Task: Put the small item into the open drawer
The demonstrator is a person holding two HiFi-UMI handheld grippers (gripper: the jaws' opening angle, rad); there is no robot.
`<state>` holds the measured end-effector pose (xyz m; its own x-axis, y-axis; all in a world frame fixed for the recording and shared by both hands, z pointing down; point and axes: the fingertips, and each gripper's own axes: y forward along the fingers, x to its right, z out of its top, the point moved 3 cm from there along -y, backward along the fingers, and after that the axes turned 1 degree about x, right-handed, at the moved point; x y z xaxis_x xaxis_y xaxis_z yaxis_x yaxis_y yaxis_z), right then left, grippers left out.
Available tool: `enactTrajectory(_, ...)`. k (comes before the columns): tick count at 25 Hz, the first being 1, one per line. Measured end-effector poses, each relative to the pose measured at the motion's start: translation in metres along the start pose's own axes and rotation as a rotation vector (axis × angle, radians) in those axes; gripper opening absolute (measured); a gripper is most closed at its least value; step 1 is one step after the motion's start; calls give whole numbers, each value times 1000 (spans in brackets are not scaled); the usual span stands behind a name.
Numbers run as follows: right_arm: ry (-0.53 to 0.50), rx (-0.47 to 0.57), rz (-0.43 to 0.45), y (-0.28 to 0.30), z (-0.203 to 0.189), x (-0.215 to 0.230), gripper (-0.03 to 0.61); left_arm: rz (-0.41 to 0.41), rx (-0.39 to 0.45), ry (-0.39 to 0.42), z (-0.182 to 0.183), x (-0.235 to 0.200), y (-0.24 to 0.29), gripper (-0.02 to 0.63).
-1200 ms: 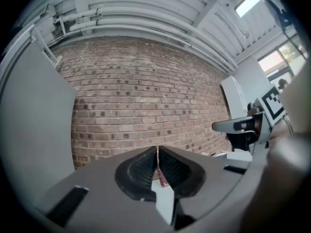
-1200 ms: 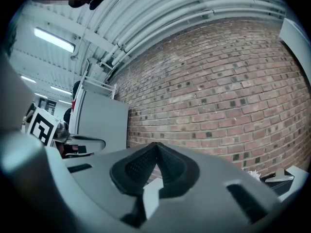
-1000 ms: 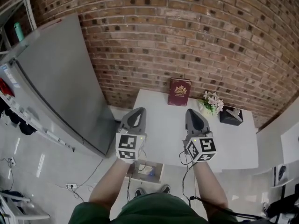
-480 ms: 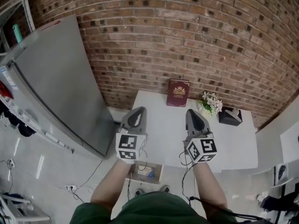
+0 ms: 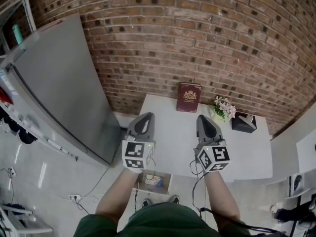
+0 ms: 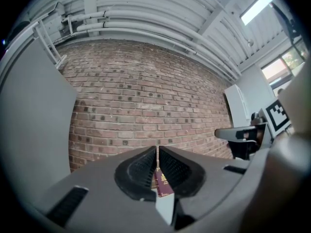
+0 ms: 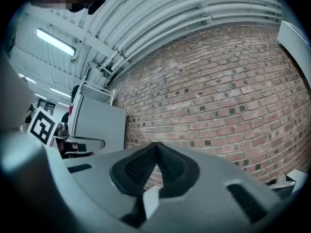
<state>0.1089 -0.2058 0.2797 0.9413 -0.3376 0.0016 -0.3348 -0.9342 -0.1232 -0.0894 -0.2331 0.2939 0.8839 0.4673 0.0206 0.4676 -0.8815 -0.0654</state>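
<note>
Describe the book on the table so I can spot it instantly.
Find the white table against the brick wall. At its far edge, upright against the bricks, stands the book: dark red with a gold emblem, left of the flowers and black box.

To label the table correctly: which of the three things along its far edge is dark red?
The book, standing upright at the left of the row. The flowers beside it are pale, and the box is black.
</note>
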Motion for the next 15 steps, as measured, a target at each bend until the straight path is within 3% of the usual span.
enactTrajectory(15, -1, -6, 1, -2, -2, 1, 3, -1, -5, -2, -2, 2, 0, 17)
